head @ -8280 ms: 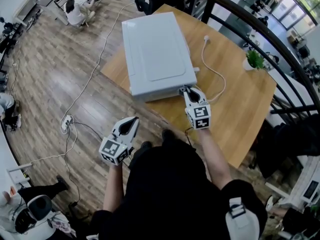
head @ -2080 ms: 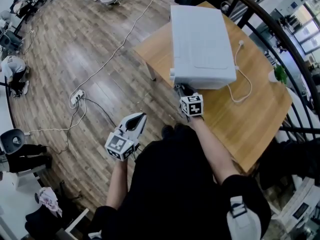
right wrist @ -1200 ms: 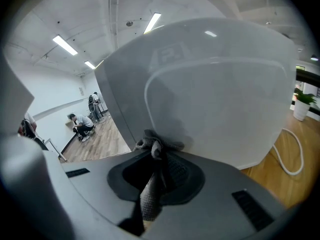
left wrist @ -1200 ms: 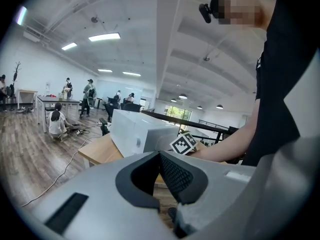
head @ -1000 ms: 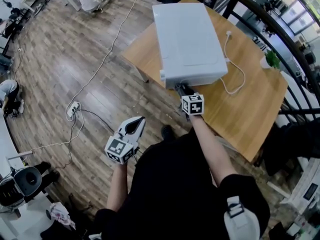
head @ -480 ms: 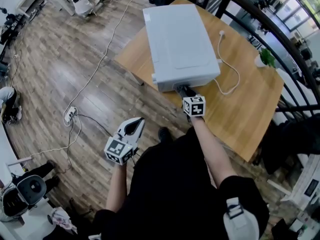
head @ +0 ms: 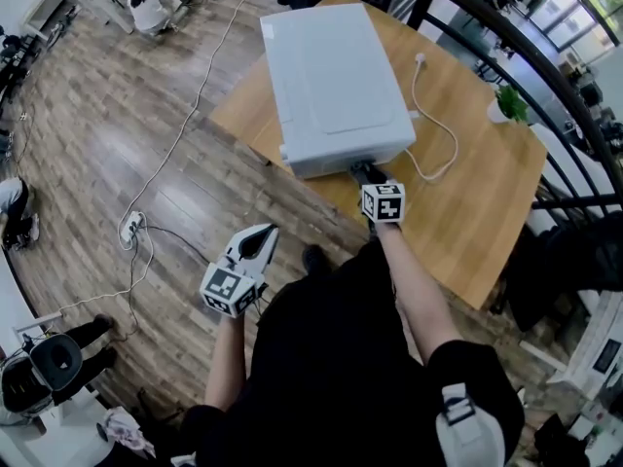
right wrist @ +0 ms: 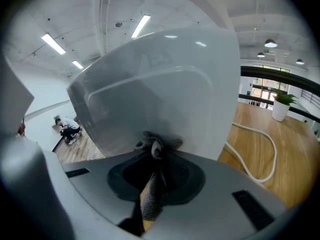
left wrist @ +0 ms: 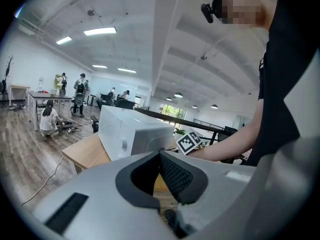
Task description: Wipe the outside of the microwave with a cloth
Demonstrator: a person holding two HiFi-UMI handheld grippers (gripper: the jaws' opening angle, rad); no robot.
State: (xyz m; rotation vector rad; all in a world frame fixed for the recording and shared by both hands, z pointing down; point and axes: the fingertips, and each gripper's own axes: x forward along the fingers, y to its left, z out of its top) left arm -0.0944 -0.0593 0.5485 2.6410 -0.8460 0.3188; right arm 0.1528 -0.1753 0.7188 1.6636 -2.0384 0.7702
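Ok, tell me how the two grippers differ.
The right gripper pinches a cloth against the microwave; the left gripper holds nothing. The right gripper is at the table; the left gripper hangs away over the floor. Both have their fingers together.

The white boxy microwave sits upper centre on the wooden counter, the right tool holding a grey cloth against its lower side.

- Wood-plank floor, with a power strip and pale cables trailing across it.
- Light wooden counter beside a curved black railing.
- Small potted plant on the counter, near the railing.
- White ceiling with long strip lights.
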